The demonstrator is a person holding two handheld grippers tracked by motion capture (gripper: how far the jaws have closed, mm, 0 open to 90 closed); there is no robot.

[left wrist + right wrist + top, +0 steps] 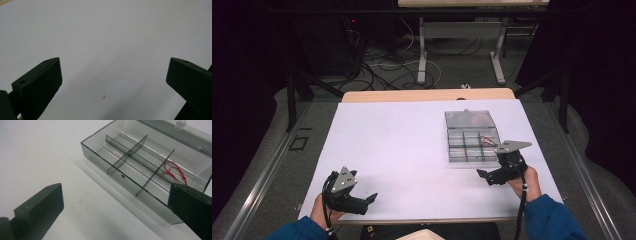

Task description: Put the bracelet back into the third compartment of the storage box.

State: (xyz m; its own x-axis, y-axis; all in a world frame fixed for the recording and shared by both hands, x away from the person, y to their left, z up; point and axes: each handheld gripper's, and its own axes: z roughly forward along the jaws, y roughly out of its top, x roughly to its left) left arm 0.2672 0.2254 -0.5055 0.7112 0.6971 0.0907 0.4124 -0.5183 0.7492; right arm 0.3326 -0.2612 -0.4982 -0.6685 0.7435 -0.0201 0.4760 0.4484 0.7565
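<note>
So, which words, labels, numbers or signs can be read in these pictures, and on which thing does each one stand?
None can be read: the clear compartment box, the red string in it, the white table and both grippers carry no visible text.

Contents under the compartment box's raised lid [469,118] blurred, box [140,167] cropped at right gripper view's edge.

Left tool [371,198] is sitting low at the near left, jaws standing wide apart with nothing between them, pointing right. Right tool [482,176] is hovering at the near right, jaws spread wide and empty, pointing left. Both forearms in blue sleeves are entering from below.
</note>
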